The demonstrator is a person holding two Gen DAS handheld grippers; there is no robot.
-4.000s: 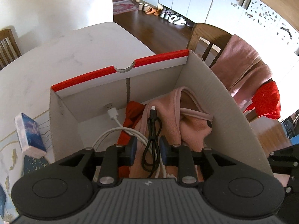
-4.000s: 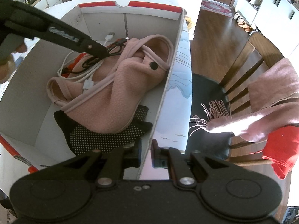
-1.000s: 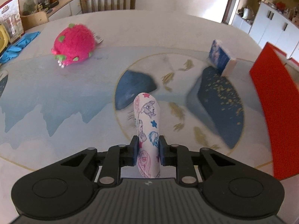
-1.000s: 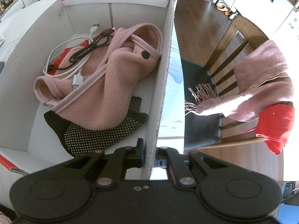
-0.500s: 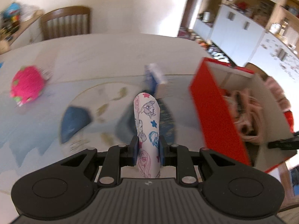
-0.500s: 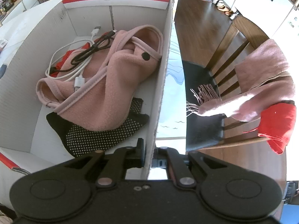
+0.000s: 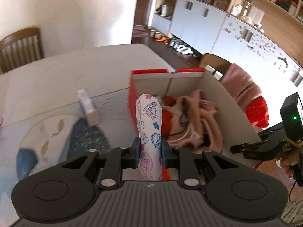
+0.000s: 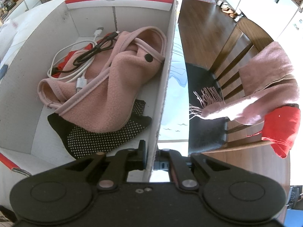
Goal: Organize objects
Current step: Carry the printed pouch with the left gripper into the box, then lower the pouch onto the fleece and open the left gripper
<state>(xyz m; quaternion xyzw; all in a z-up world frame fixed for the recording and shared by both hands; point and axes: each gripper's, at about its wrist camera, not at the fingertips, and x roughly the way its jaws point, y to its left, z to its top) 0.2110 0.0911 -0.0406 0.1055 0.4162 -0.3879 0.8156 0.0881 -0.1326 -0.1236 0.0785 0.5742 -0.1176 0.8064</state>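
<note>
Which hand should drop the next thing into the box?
Left. Its tool already grips the patterned sock beside the box; the right tool is shut on the box wall.

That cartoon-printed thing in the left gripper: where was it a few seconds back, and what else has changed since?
Four seconds ago the left gripper held a black cable over the box. That cable now lies inside, and the gripper has clamped the printed sock, carrying it from the table towards the box. The right gripper still pinches the box wall.

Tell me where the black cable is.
Right wrist view: black cable lies inside the box, back left, atop the white cable and pink garment.
</note>
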